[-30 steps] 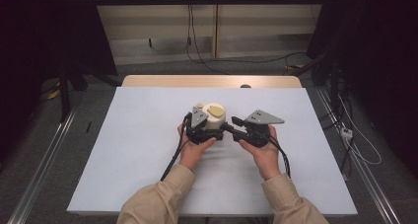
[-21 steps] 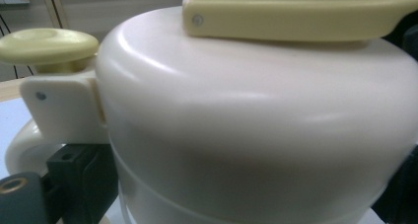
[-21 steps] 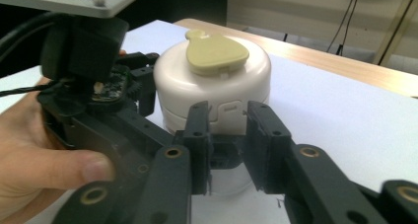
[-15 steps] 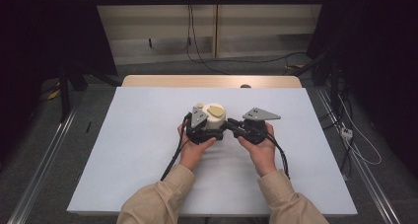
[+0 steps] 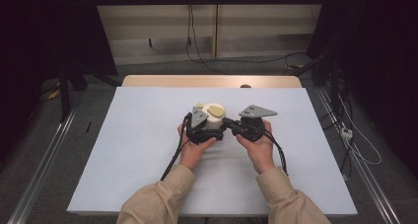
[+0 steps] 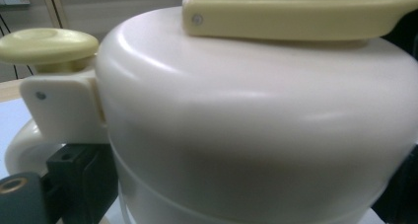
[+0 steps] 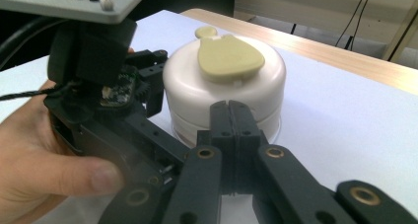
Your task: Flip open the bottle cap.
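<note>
Two grippers flank one cream plastic container (image 5: 214, 117) sitting mid-table on the white mat (image 5: 133, 150). Left gripper (image 5: 198, 130) is pressed up against the container's left side, jaws spread wide around the body, seemingly clasping it; actual contact can't be told. Small yellow knob (image 6: 48, 45) sits on a hinge bracket beside a curved handle (image 6: 24, 145) at the container's side. Flat yellow lid flap (image 7: 228, 57) lies on the domed top. Right gripper (image 7: 231, 116) sits just beside the container's right wall, jaws closed together, holding nothing. Container looks rigid, light, smooth and likely slippery on the rounded shoulder; better hold is probably low on the straight wall or the handle, not the flap.
</note>
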Demonstrator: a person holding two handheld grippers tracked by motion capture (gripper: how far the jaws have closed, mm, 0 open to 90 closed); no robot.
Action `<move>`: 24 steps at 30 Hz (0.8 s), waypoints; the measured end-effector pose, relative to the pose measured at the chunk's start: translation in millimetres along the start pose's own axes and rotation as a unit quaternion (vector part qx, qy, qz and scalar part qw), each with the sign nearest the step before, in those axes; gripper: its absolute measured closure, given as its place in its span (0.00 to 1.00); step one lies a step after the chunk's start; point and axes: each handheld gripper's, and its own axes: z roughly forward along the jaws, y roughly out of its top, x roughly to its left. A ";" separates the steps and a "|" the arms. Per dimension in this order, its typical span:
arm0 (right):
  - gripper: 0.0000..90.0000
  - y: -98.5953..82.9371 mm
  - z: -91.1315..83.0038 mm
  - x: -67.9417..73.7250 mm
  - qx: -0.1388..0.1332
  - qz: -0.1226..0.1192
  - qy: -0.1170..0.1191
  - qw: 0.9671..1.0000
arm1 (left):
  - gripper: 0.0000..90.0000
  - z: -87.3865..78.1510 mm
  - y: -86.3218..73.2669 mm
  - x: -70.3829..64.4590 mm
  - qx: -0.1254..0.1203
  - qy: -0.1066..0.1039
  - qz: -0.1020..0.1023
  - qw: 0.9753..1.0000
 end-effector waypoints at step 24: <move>1.00 17.7 3.5 0.3 0.005 -0.016 0.001 1.000 | 0.06 -0.1 0.4 0.8 0.004 -0.003 0.006 1.000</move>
